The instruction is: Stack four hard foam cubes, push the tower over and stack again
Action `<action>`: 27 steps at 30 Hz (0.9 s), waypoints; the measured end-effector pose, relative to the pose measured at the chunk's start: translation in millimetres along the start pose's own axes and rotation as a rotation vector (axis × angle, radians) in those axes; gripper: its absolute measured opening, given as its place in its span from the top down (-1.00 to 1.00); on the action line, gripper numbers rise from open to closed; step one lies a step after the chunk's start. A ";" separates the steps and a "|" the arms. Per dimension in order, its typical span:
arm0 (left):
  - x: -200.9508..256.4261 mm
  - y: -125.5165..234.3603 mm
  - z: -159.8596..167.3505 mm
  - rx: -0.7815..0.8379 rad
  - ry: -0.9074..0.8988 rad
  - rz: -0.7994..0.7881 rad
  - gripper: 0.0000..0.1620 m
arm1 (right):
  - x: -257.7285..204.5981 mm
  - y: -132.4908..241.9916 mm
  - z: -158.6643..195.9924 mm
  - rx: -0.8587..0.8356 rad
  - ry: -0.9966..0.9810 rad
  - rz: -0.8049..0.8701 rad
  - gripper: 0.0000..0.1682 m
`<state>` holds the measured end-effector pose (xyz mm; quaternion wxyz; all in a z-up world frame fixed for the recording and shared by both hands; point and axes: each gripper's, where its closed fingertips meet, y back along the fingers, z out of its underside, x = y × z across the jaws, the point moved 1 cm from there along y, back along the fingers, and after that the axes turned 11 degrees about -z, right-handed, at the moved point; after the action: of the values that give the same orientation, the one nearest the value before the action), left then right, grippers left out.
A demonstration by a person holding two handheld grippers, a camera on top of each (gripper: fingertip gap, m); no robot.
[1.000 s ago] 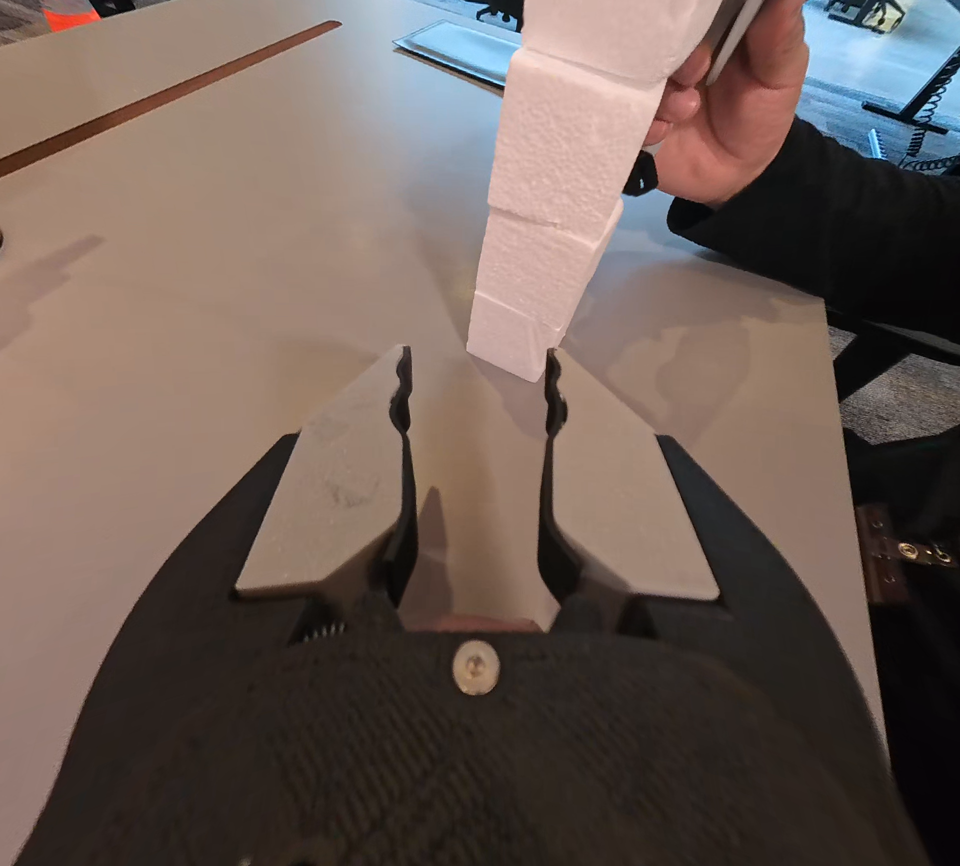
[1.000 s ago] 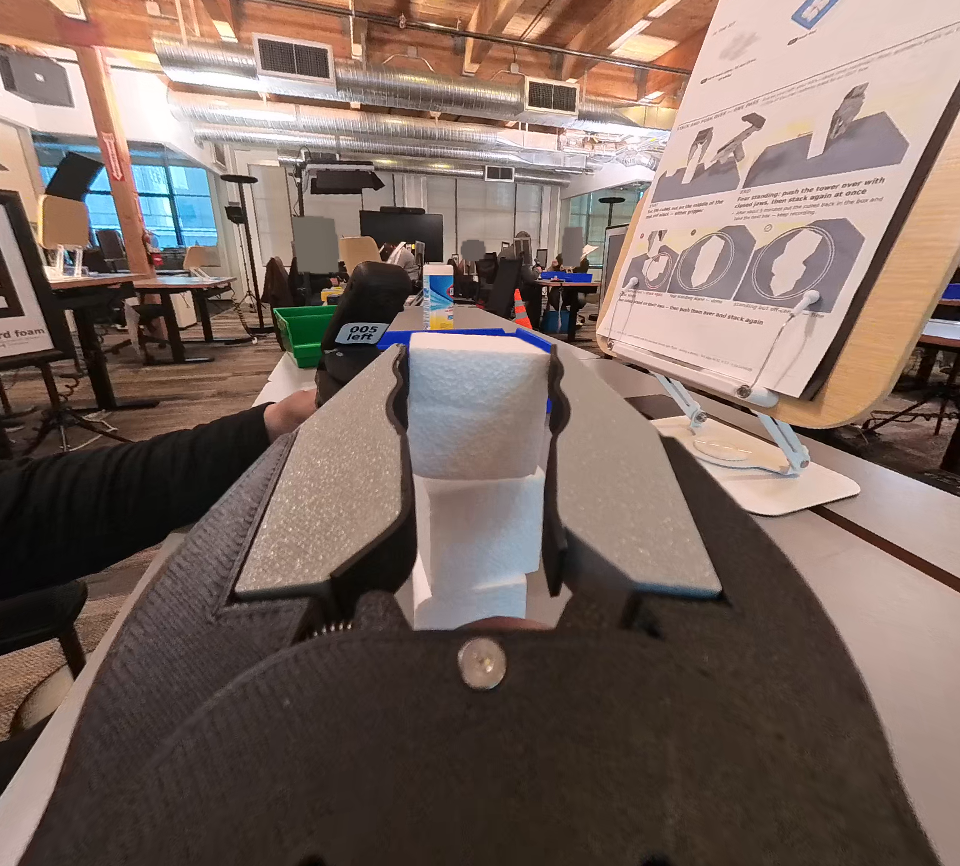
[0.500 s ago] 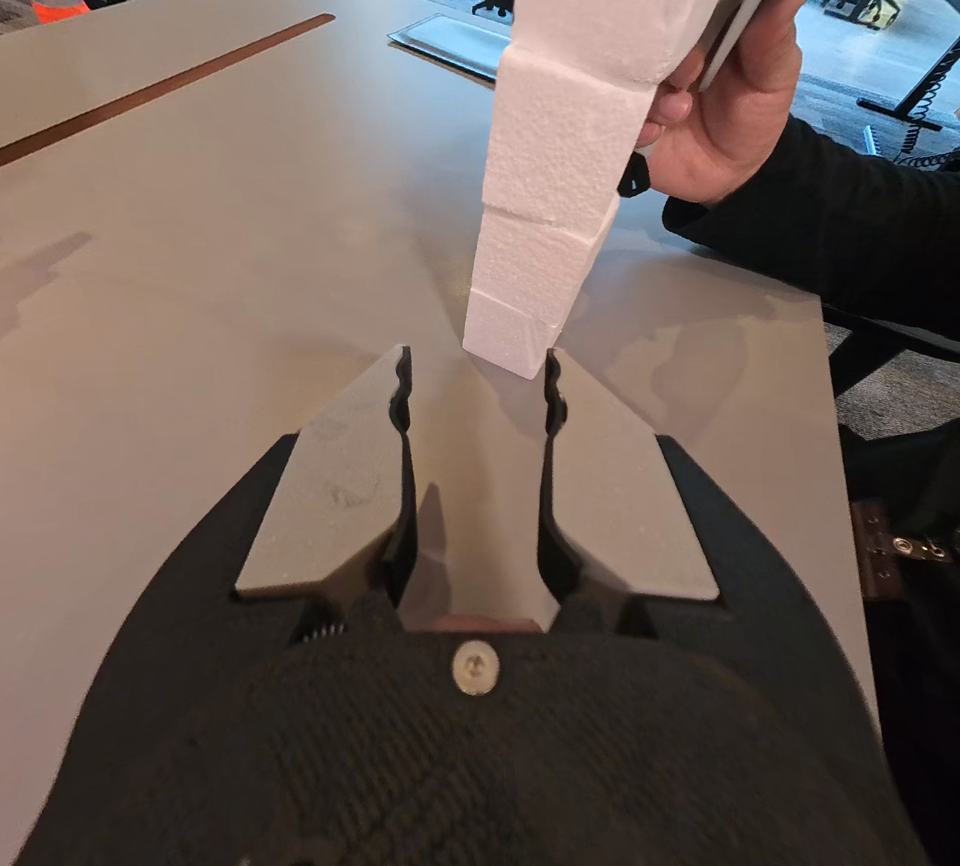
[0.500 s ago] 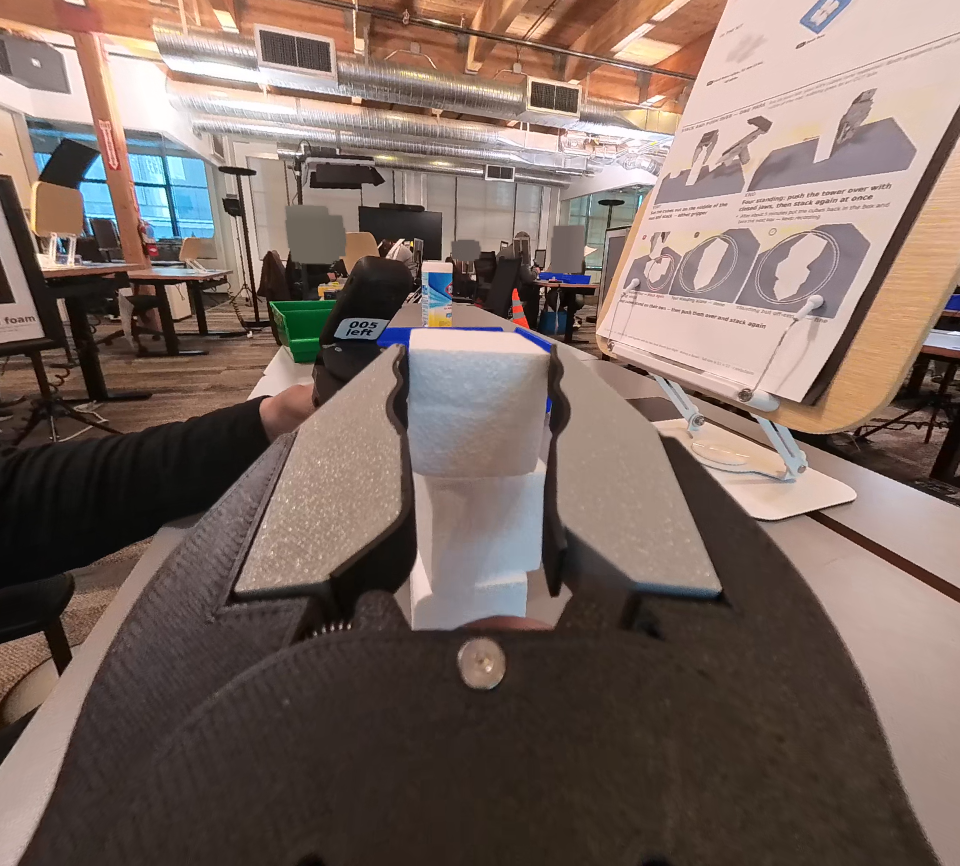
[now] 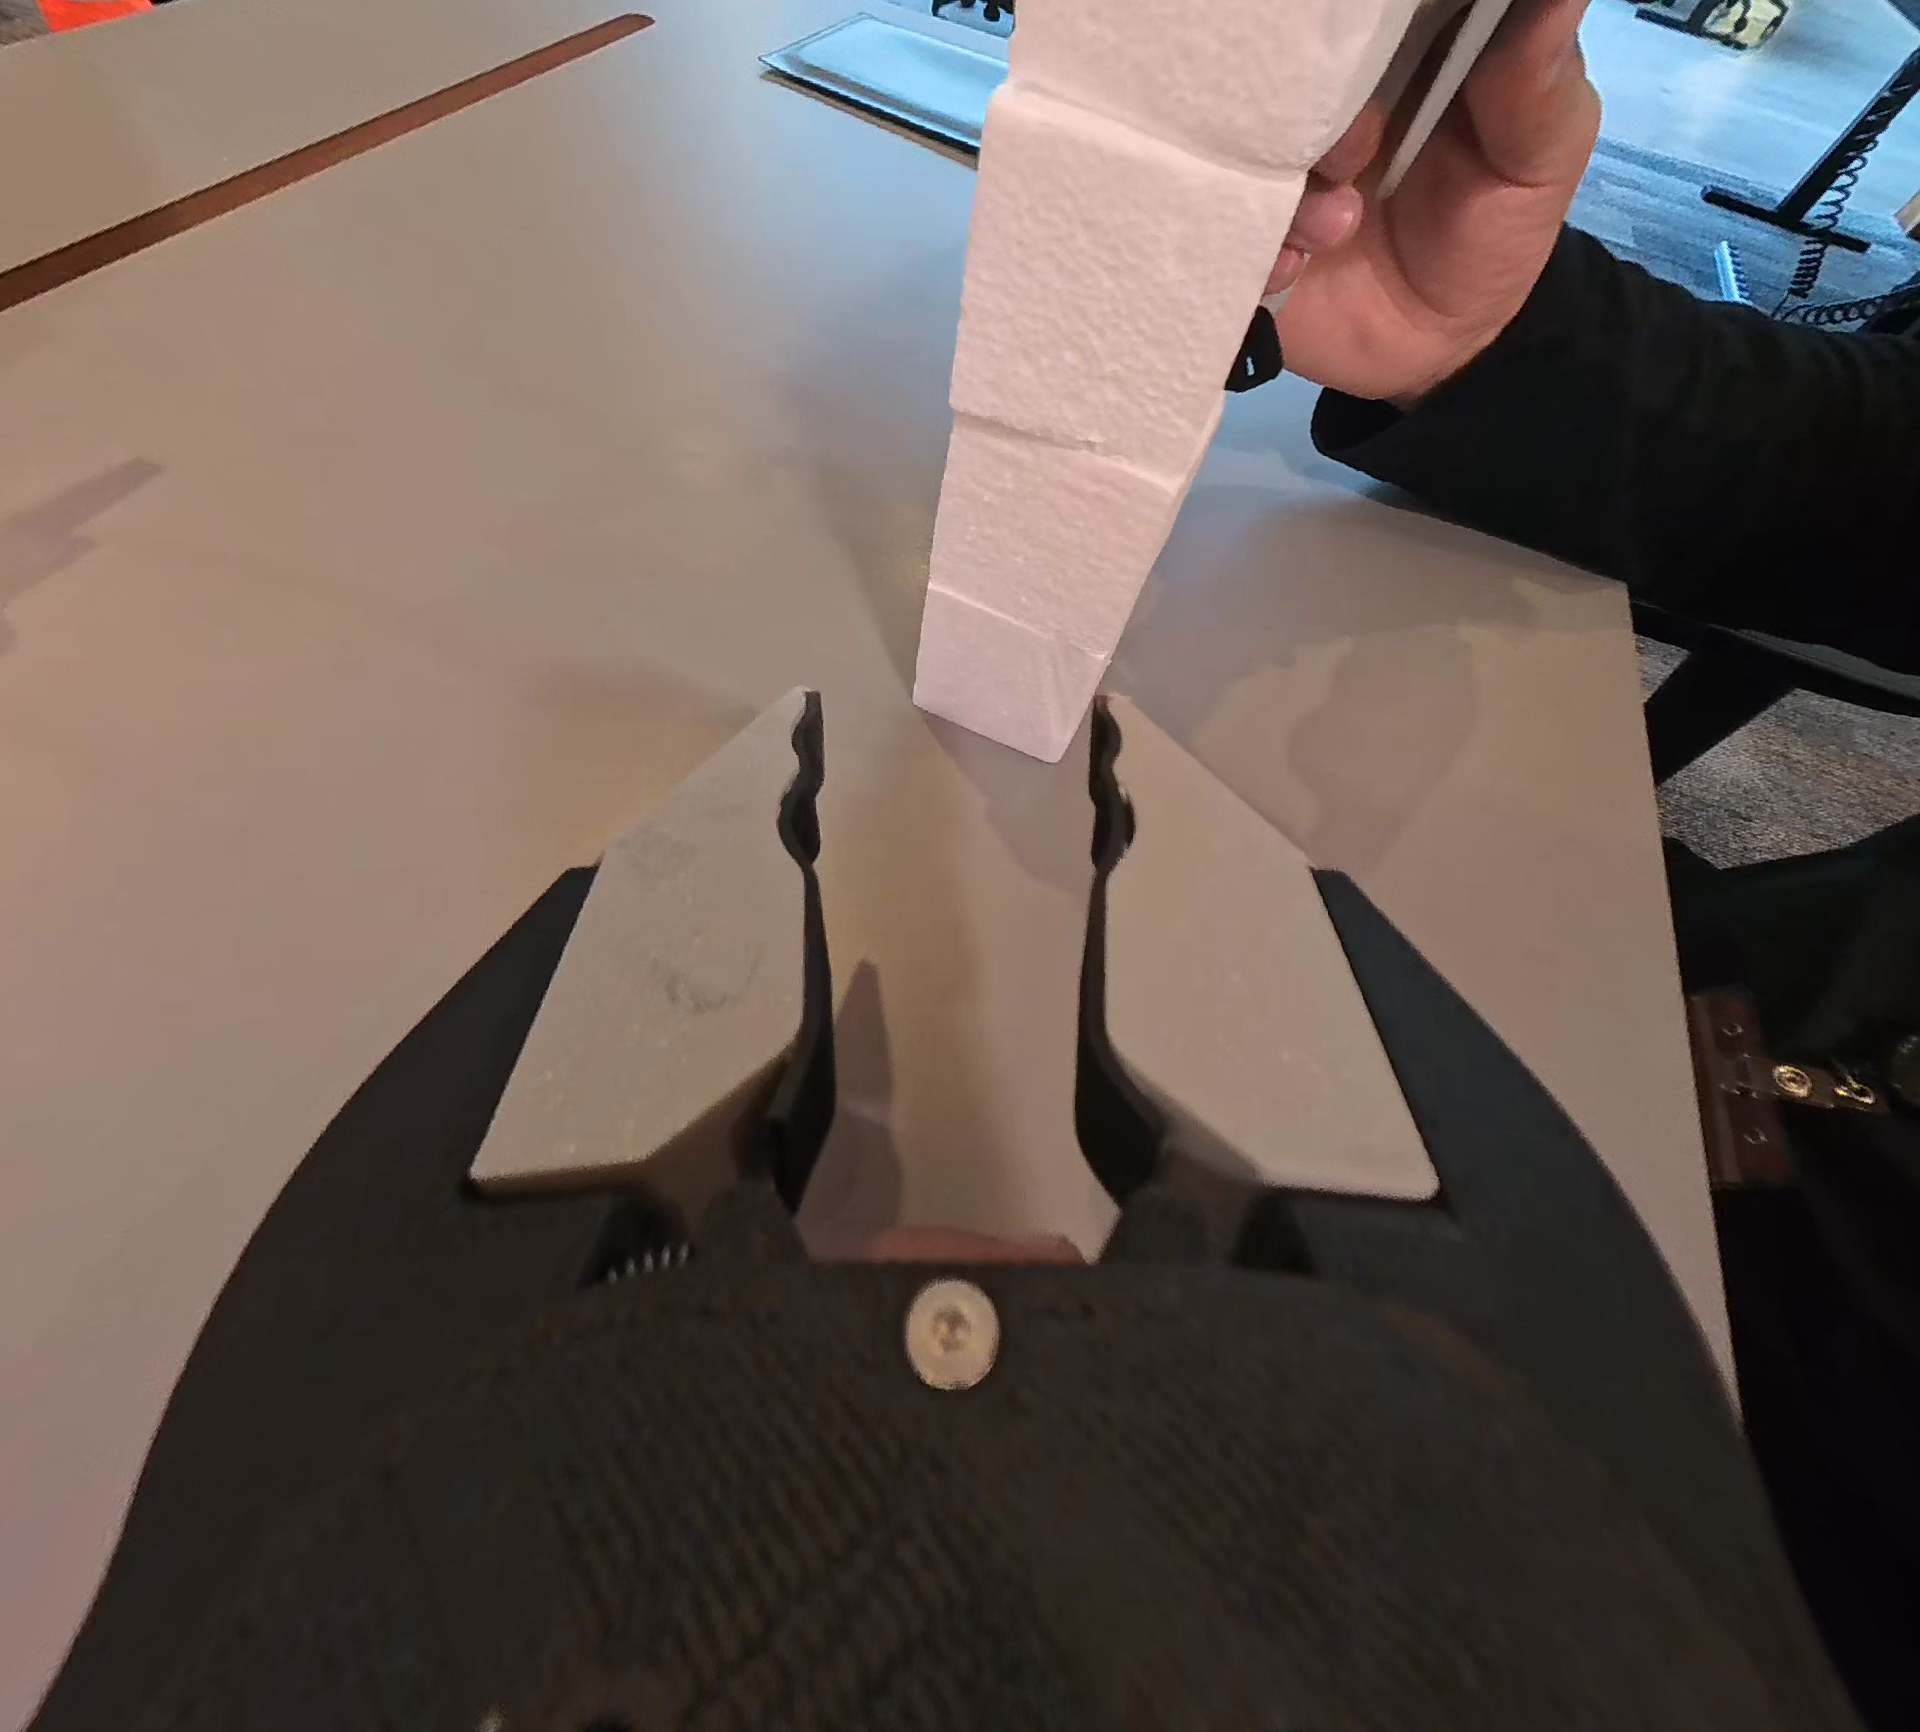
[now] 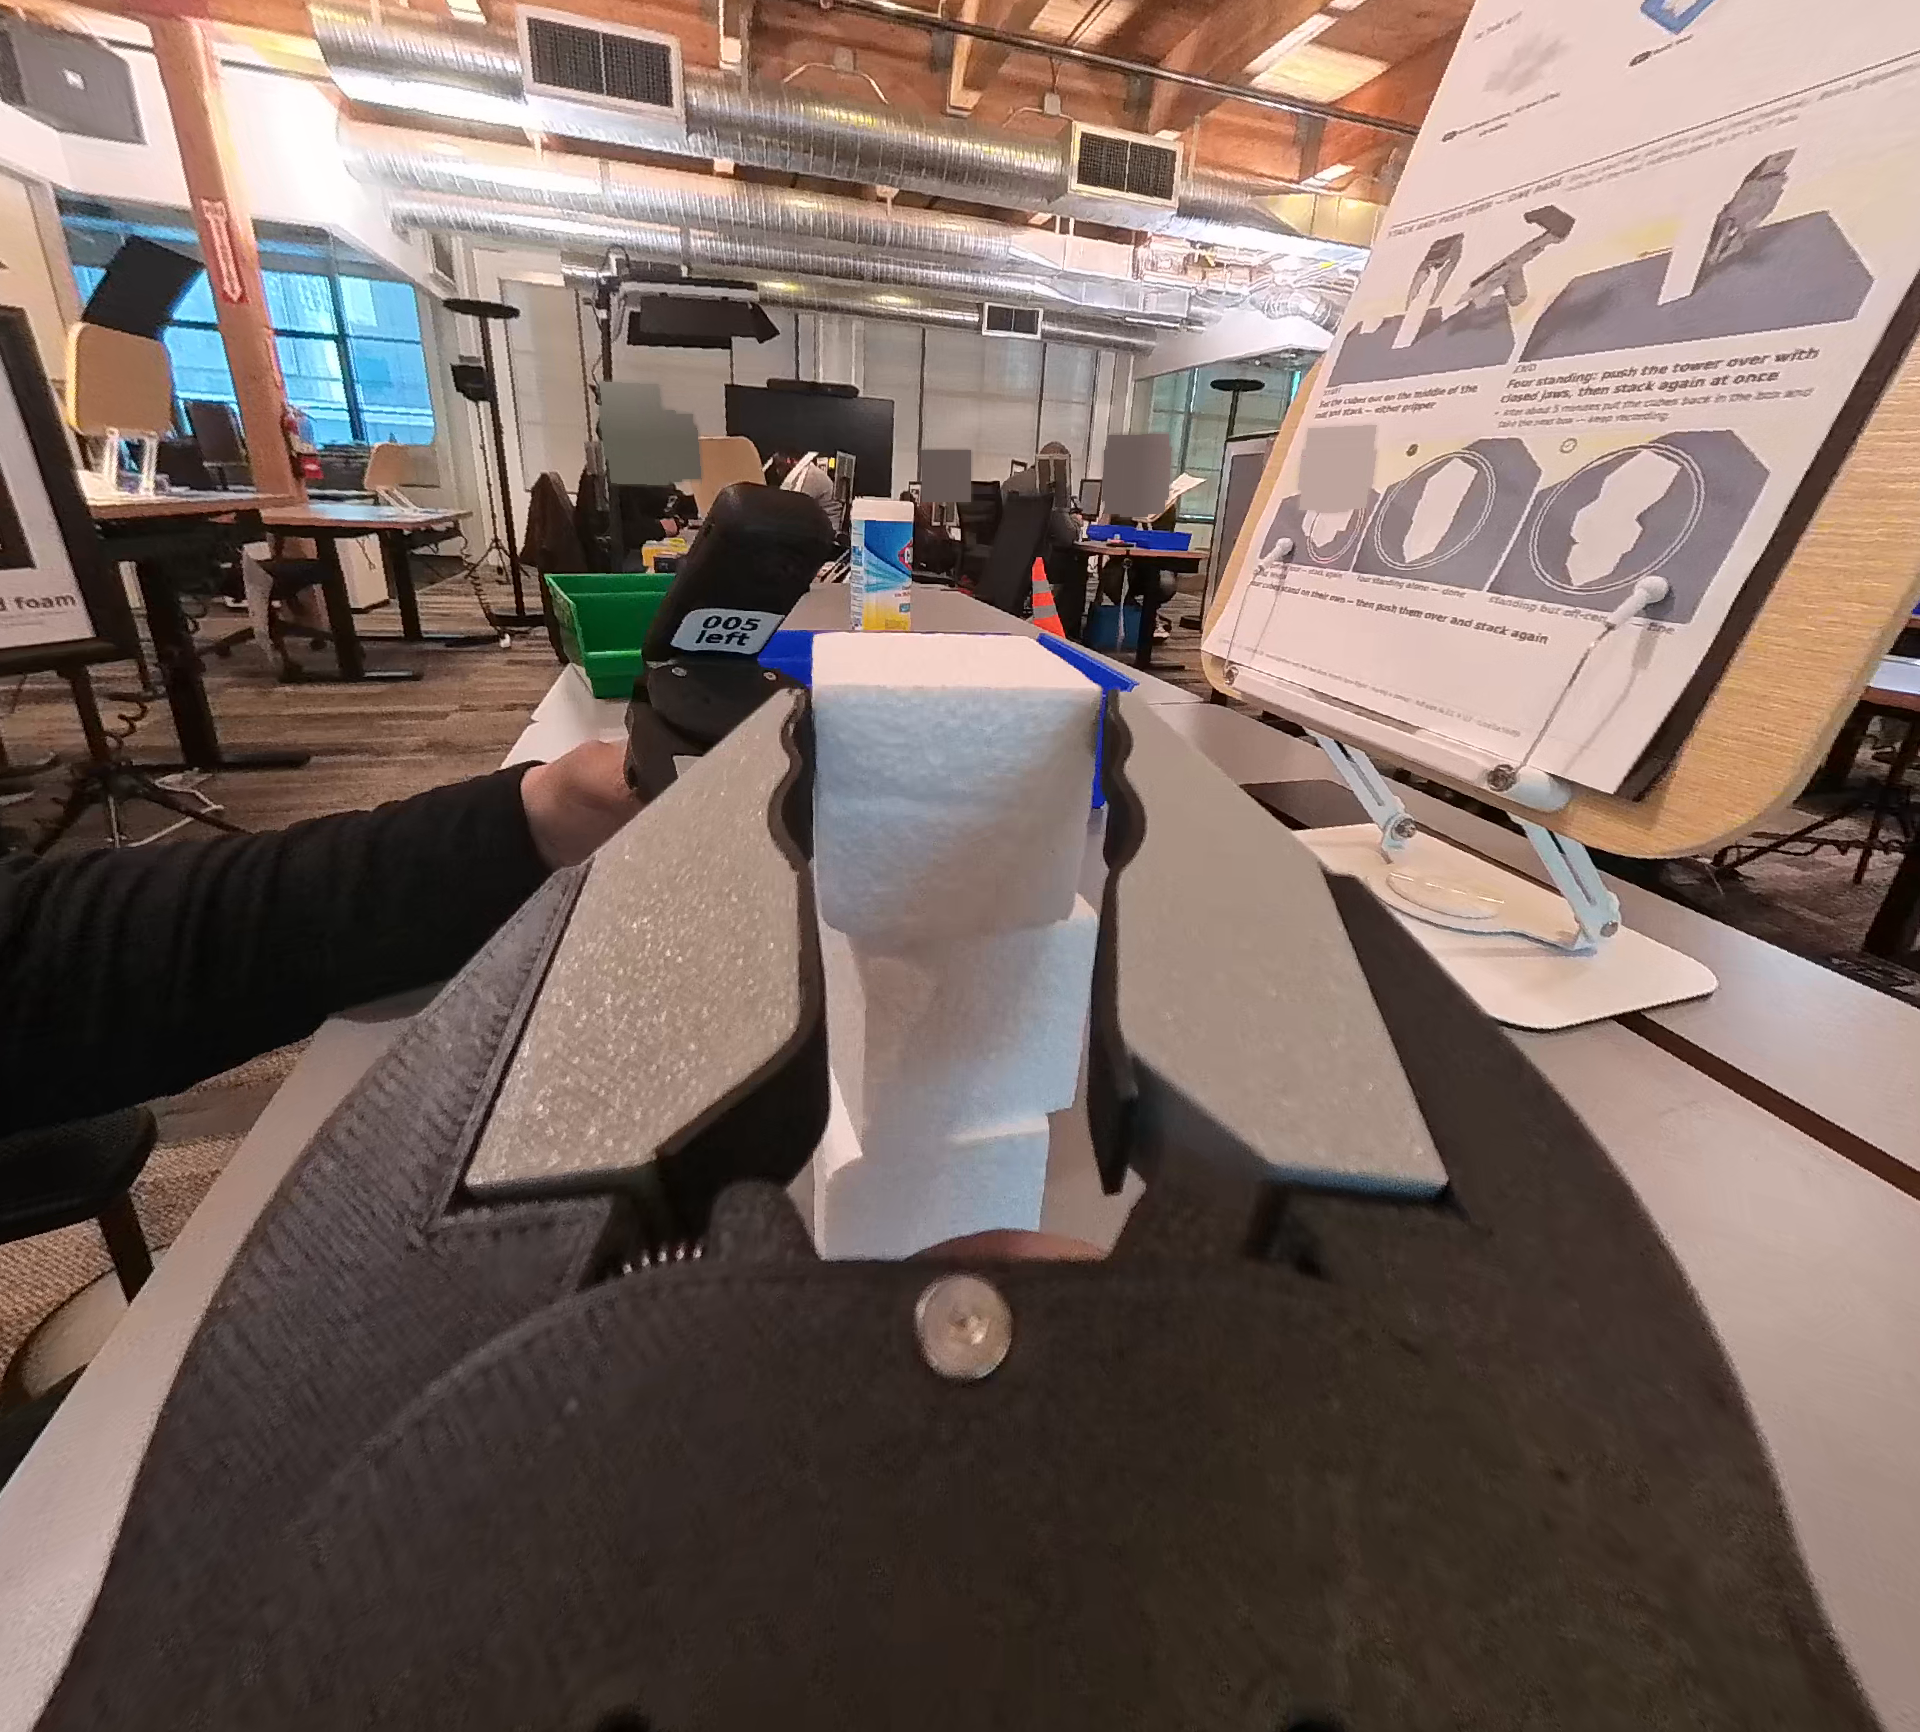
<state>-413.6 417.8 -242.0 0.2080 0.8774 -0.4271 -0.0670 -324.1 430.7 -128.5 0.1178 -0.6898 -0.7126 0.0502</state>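
White foam made up the whole tower [image 5: 1081,394]: four cubes stood stacked near the desk's [image 5: 416,435] right-hand edge, each one sitting a little askew on the one below. The right tool [image 6: 956,747] had its fingers on either side of the top cube [image 6: 951,799], close against its flanks, though whether they pinched it or had just let go I could not tell for certain; it looked like a light hold. The left tool [image 5: 951,747] hung low over the desk with its jaws parted and nothing between them, the bottom cube [image 5: 1003,680] just beyond its tips at about one o'clock.

As I judged it, the risk lay in the release. Hard foam is light and grippy, so a pad that clung as the fingers opened could drag the top cube sideways, and the offsets lower down left little margin. A tilt or sideways pull from the hand [image 5: 1455,228] would likely topple everything before the deliberate push. The left tool, so close to the base, could also nudge it. Beyond, at twelve o'clock from the right tool, stood a blue bin [image 6: 1101,695] and an instruction board [image 6: 1558,435].
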 end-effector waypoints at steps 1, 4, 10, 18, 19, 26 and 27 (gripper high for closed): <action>0.3 0.0 0.1 -0.001 0.000 0.002 0.39 | -0.6 -0.3 -0.1 0.000 0.001 -0.002 0.37; 0.7 0.1 0.1 0.000 -0.001 0.003 0.39 | -0.4 0.1 -0.4 0.002 -0.005 -0.002 0.33; -0.1 0.4 0.1 0.001 0.003 0.002 0.39 | -0.3 5.5 -8.3 0.030 -0.009 -0.002 0.26; -9.0 3.2 -1.4 0.018 0.025 -0.026 0.39 | 4.5 33.6 -30.7 0.102 0.044 0.032 0.60; -11.2 3.8 -1.6 0.021 0.030 -0.034 0.39 | 4.6 37.8 -32.2 0.098 0.062 0.035 0.72; -48.9 12.4 -0.8 0.046 0.123 -0.194 0.49 | -14.4 51.3 10.8 -0.236 0.110 -0.097 1.00; -60.7 14.8 2.1 0.040 0.151 -0.250 0.52 | -15.6 52.0 22.9 -0.310 0.128 -0.100 1.00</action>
<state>-462.9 456.2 -241.3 0.2120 0.9302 -0.2991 -0.0174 -278.8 419.5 -164.4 0.0573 -0.6652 -0.7363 -0.1103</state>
